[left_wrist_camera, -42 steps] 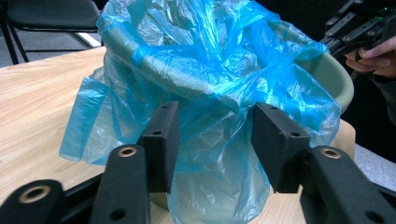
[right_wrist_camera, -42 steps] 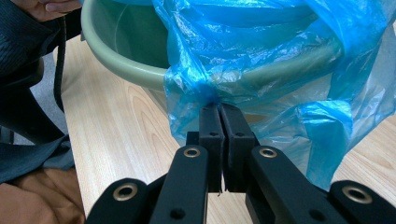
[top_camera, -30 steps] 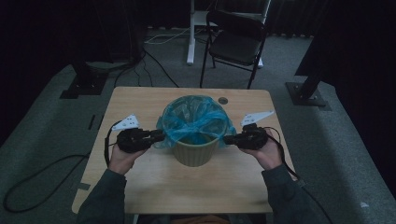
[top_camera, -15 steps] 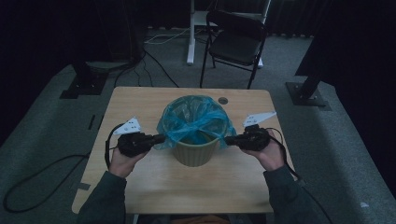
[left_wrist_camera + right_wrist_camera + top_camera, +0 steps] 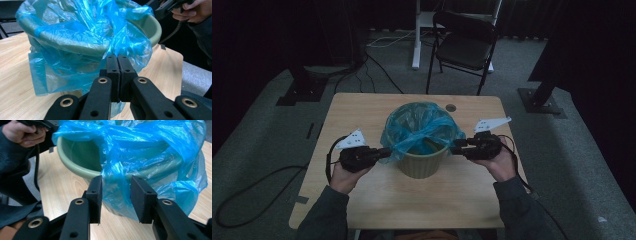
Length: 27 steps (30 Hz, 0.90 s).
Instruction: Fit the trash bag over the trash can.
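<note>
The left gripper [image 5: 117, 60] pinches the blue bin bag [image 5: 82, 32] tight. The right gripper [image 5: 116, 195] has just been opening, bag between its jaws, on the green bin [image 5: 422, 162].

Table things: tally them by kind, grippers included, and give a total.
Green bin: 1
Blue plastic bag: 1
Grippers: 2, the left gripper and the right gripper
Total: 4

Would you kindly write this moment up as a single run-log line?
left tool: shut on blue bag | right tool: jaws just opening, bag film between, pads apart | bin: upright on table
</note>
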Each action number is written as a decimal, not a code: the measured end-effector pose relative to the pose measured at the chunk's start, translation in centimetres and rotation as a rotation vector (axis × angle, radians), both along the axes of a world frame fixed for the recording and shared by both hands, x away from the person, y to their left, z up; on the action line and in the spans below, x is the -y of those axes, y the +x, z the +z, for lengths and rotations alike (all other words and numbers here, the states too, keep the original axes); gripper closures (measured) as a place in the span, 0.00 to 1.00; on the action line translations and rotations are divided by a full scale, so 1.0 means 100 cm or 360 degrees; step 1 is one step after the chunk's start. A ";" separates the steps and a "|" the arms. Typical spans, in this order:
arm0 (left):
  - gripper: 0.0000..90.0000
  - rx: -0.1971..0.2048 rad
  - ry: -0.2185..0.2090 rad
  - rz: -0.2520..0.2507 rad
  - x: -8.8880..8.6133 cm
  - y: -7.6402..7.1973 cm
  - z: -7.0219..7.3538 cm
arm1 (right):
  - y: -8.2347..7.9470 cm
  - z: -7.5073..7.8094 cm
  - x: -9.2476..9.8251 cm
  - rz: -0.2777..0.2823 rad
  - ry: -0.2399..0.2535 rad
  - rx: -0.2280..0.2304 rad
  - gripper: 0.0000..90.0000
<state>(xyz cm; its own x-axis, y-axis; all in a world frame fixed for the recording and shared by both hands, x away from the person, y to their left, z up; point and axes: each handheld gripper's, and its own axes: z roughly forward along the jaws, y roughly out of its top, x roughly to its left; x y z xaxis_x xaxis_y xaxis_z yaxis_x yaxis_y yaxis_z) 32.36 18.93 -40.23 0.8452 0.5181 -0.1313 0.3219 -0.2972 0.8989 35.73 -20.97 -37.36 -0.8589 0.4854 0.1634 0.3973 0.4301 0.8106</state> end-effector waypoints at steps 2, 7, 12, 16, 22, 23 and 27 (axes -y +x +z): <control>0.98 0.0001 0.0000 -0.0007 0.001 -0.001 0.000 | 0.001 -0.001 -0.001 -0.0010 -0.0010 -0.0005 0.68; 0.98 -0.0002 -0.0001 -0.0022 0.005 -0.004 -0.002 | 0.001 -0.002 -0.001 -0.0012 -0.0013 -0.0019 0.86; 0.98 -0.0002 0.0015 -0.0049 0.010 -0.007 -0.004 | 0.000 -0.004 -0.002 0.0012 -0.0033 -0.0037 0.97; 0.98 -0.0004 0.0019 -0.0067 0.014 -0.011 -0.006 | -0.002 -0.007 -0.005 0.0048 -0.0062 -0.0050 0.98; 0.98 -0.0018 0.0028 -0.0092 0.019 -0.014 -0.011 | -0.003 -0.010 -0.006 0.0066 -0.0078 -0.0062 0.99; 0.98 -0.0020 0.0031 -0.0098 0.020 -0.014 -0.012 | -0.003 -0.011 -0.007 0.0070 -0.0082 -0.0065 0.99; 0.98 -0.0034 0.0043 -0.0116 0.024 -0.014 -0.015 | -0.003 -0.013 -0.008 0.0089 -0.0093 -0.0072 1.00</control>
